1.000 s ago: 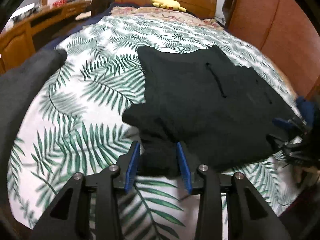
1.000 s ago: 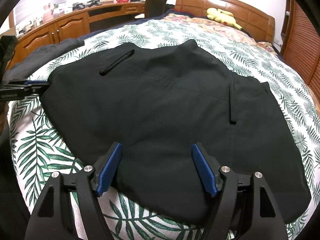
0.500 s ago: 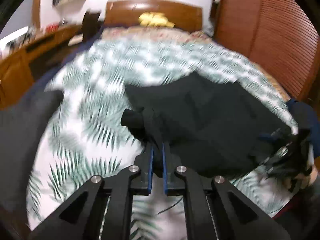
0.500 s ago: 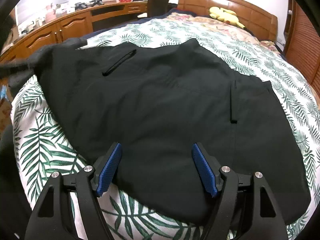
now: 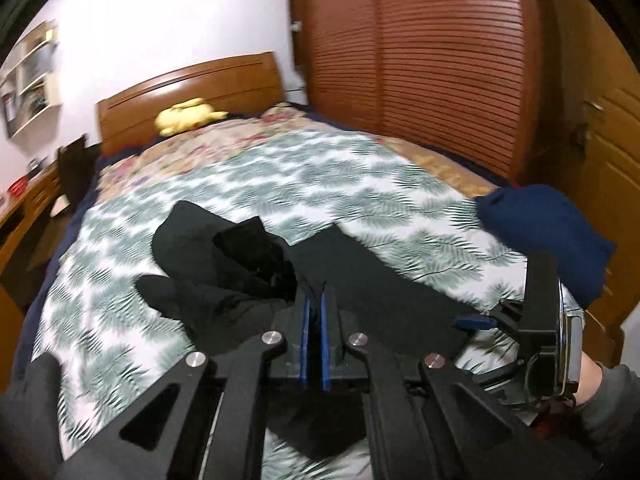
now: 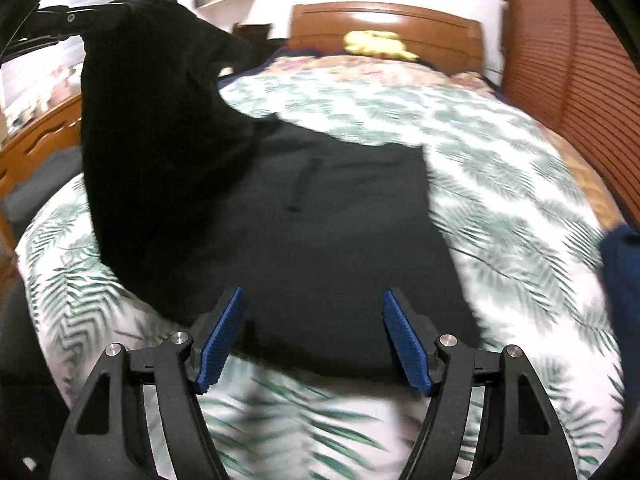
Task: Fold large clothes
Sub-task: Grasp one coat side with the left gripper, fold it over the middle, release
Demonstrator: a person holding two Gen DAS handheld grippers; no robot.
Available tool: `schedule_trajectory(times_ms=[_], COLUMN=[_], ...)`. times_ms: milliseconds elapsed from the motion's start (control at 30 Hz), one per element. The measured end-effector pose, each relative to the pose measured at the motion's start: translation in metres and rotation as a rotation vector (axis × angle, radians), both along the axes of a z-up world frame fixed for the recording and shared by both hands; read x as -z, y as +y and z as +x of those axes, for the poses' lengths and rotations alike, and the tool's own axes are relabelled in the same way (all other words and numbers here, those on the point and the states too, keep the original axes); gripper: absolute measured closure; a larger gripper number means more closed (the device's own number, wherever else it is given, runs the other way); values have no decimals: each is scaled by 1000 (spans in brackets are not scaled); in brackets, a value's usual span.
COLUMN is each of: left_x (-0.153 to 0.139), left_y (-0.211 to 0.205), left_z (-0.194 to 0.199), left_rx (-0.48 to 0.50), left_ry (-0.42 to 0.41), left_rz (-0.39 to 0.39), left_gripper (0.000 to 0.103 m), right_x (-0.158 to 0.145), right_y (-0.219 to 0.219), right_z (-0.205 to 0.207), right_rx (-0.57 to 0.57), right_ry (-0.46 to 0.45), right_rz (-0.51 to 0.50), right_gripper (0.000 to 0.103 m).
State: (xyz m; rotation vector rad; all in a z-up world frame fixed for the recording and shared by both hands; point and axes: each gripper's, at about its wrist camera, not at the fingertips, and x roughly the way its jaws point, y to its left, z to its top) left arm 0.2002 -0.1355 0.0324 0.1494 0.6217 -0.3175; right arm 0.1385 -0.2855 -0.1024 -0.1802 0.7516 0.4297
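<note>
The left tool is pressing its blue pads together on a bunched corner of the black garment, and the cloth is standing up in a dark crumple just ahead of its fingers. In the right wrist view that same corner is hanging from the left tool high at the upper left, with a long flap draping down to the bed. The right tool is hovering with its jaws spread, which have just been closing a little; there is nothing pinched between the pads, and the garment's near hem is lying beneath them.

The rest of the garment is lying flat across the leaf-print cover, its far edge running straight and a dark slit pocket showing near the middle. A navy blue bundle is sitting at the bed's right side, apart from the black cloth, and a yellow plush toy is resting by the headboard.

The step in hand appears to be carrying the lifted corner over to make a fold. To do it well, the left tool should be keeping its grip firm and the flap taut, bringing it across so the edges line up, while the right tool is probably best pinning or gripping the near hem so the flat part is not dragging along.
</note>
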Motion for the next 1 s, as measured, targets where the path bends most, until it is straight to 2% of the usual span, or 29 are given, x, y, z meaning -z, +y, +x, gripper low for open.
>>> schedule_trajectory(times_ms=[200,367,467,567,633,667,800,900,1000], left_x=[13,46,61,63,60,56,33,20,18], left_y=[-82,-109,-109,-111,-112,-110,-94,-77,-56], left_z=[17,25,27,22,17,12,-11,-29,-39], left_rx=[140,138,132,131,128,132,148,122,90], left_ry=[60,138,189,199,187,180,133,77,60], left_rz=[-14,-11,-25,-23,-11,-10,-47,-28,-29], left_gripper=[103,103,102,101,98,94,89,85,82], right_x=[3,5,2,-4,-13,-16,-32,-43,-53], right_y=[-60,-88,-99,-104,-104,-103,-96,-90,-80], right_z=[-8,-15,-18,-20,-20,-18,-14,-10,-3], right_rx=[94,140,153,163,163,163,154,146,136], right_ry=[11,26,23,10,-5,-14,-52,-75,-90], right_rz=[28,45,55,59,64,66,83,98,109], right_gripper=[38,39,39,39,39,39,39,39,39])
